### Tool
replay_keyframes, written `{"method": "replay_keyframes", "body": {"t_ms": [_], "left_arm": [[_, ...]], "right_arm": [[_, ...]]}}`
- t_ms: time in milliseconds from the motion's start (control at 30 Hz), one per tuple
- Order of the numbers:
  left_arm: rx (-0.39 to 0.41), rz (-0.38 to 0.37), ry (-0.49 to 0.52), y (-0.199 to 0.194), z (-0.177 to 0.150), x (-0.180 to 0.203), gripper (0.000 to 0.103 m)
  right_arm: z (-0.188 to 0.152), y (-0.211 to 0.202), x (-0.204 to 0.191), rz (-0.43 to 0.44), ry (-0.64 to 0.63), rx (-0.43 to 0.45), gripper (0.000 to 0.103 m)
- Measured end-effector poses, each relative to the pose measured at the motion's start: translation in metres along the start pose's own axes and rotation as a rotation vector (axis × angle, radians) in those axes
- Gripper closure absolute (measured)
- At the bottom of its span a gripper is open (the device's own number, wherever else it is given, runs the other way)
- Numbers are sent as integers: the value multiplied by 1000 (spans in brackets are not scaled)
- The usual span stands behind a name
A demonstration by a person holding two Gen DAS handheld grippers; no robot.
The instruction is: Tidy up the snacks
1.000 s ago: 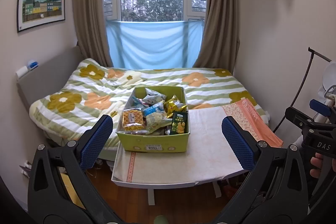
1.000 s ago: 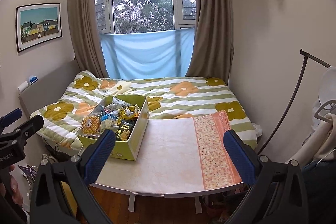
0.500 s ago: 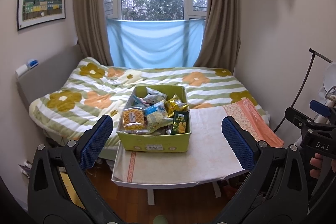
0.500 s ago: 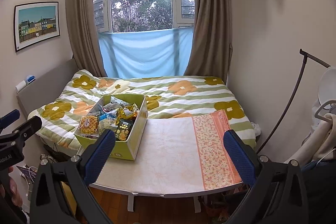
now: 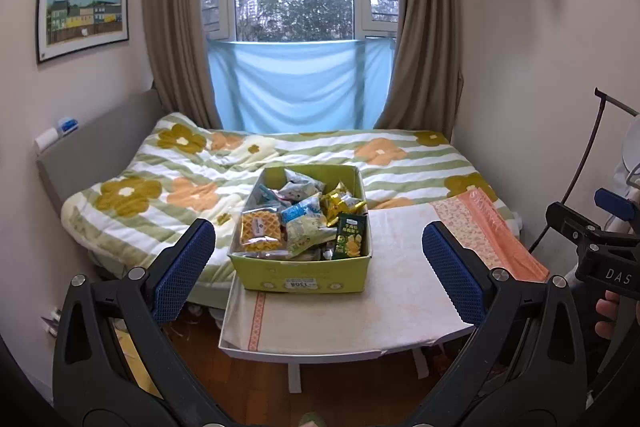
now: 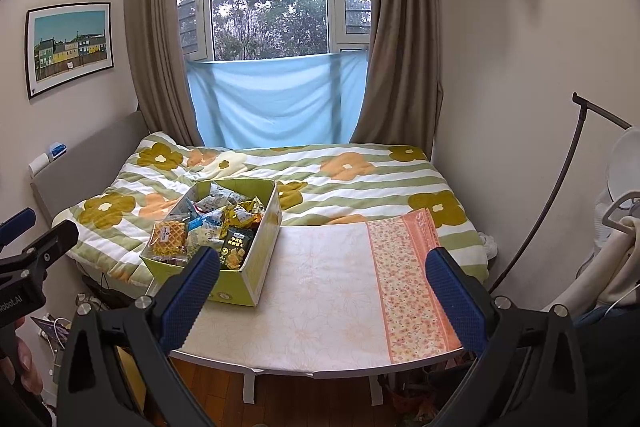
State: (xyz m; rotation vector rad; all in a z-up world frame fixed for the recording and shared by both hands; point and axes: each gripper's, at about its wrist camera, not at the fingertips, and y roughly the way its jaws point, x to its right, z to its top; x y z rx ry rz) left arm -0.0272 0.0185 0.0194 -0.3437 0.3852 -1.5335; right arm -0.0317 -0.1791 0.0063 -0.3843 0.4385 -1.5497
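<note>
A yellow-green cardboard box (image 5: pixel 308 277) stands on the left part of a cloth-covered table (image 5: pixel 400 303). It holds several snack packets: a waffle pack (image 5: pixel 260 229), a dark green chip packet (image 5: pixel 350 235), and gold and blue-white packets. The box also shows in the right wrist view (image 6: pixel 256 267) at the table's left edge (image 6: pixel 328 307). My left gripper (image 5: pixel 318 259) is open and empty, held back from the table in front of the box. My right gripper (image 6: pixel 324 283) is open and empty, facing the middle of the table.
A bed with a flowered green-striped quilt (image 5: pixel 200 175) lies behind the table under the window. An orange floral cloth strip (image 6: pixel 412 279) covers the table's right end. A curved black stand (image 6: pixel 560 187) and white clothes sit at the right wall. Wooden floor lies below.
Both grippers have drifted slightly closer to the table and a little upward. Jaws stay open. Nothing on the table has moved.
</note>
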Motion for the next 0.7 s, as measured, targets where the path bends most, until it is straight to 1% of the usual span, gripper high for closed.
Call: {"method": "replay_keyframes", "body": {"t_ms": [133,233,367,567,700], "left_arm": [[8,30,14,0,0,3,0],[17,37,16,0,1,5,0],[16,32,12,3,1,4,0],[-5,17,4,11,1,2,0],[4,12,1,15,2,2,0]], "right_arm": [[0,0,0,-1,0,1,1],[-2,0,-2,-3,2,-1,1],[-3,3,-3,-3,1,-5,1],[-3,6,-4,-3,2,-10,1],[-1,9,-4,-3,1,-14,1]]}}
